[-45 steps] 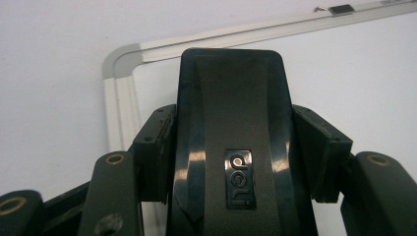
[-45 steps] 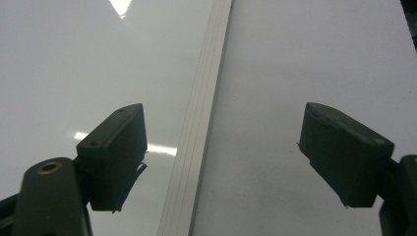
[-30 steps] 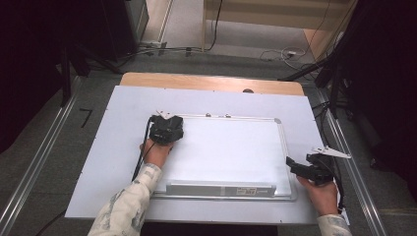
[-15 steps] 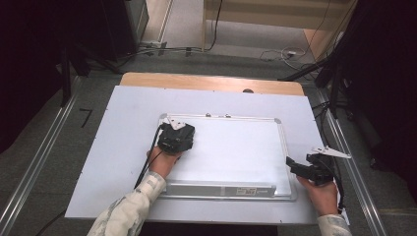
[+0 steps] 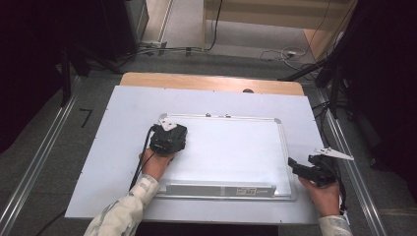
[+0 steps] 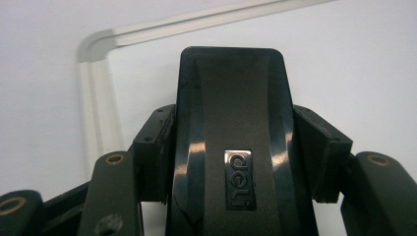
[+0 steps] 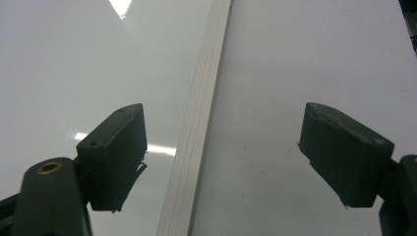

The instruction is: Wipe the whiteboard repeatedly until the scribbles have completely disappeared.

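Left tongs [image 6: 231,147] are clamped on a black eraser [image 6: 231,123], pads on both of its sides, logo plate facing the camera. In the high view the left tongs [image 5: 168,139] sit with the eraser on the whiteboard [image 5: 236,152], upper-left part of the board, near the rounded corner of its frame; left gripper view shows the same corner at upper left. Looks like board wiping is under way. Board surface reads clean white everywhere I can see, no marks visible in either gripper view, so my guess is the wiping is mostly done or nothing is left to erase; glare could hide faint strokes. Right tongs [image 7: 236,162] stand wide, nothing between them, straddling the board's right frame edge [image 7: 199,137]. In the high view the right tongs [image 5: 307,169] sit at the lower right, just off the board's edge on the surface [image 5: 123,108]. Left to do, as I judge it: finish any remaining passes, set the eraser down.
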`<state>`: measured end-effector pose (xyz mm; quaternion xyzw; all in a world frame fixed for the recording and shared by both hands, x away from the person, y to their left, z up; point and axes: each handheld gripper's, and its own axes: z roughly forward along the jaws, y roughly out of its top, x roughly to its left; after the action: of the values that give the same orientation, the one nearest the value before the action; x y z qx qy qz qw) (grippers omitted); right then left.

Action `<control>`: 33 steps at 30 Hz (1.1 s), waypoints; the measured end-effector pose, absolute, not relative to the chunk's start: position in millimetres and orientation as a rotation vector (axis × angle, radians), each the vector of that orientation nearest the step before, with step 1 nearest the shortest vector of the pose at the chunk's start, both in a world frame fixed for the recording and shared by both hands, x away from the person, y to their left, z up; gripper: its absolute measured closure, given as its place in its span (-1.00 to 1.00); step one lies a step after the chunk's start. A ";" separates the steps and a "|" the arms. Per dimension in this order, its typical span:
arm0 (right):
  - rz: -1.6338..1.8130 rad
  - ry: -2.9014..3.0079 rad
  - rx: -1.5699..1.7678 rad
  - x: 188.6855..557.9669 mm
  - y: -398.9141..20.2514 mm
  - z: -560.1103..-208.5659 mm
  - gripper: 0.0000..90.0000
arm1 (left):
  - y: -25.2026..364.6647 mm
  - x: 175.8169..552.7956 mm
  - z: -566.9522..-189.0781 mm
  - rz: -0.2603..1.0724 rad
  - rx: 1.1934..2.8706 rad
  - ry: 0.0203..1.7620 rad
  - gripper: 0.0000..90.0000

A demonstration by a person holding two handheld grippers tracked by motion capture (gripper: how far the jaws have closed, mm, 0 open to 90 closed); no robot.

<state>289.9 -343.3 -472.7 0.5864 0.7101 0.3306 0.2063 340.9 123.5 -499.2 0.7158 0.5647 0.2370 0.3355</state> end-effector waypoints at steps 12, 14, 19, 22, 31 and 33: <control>0.917 1.988 1.628 291.5 -341.0 -473.4 -0.63 | 124.5 368.5 -497.5 0.659 1.828 1.560 -0.11; 0.919 1.991 1.627 292.0 -340.3 -473.4 -0.63 | 119.5 368.0 -497.6 0.652 1.839 1.540 -0.11; 0.915 1.993 1.623 292.6 -339.8 -473.5 -0.63 | 107.0 361.4 -497.8 0.622 1.873 1.482 -0.11; 0.916 1.993 1.625 292.6 -339.8 -473.6 -0.63 | 102.2 353.6 -497.7 0.600 1.905 1.436 -0.11; 0.909 1.997 1.625 292.6 -339.3 -473.9 -0.63 | 102.1 330.2 -497.3 0.571 1.934 1.383 -0.11; 0.909 1.996 1.624 292.6 -339.5 -473.9 -0.63 | 103.9 327.1 -496.6 0.570 1.931 1.381 -0.11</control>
<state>292.6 -339.5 -473.9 0.5826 0.7158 0.3260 0.2047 327.1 103.9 -496.6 0.7429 0.5314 0.2192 0.3432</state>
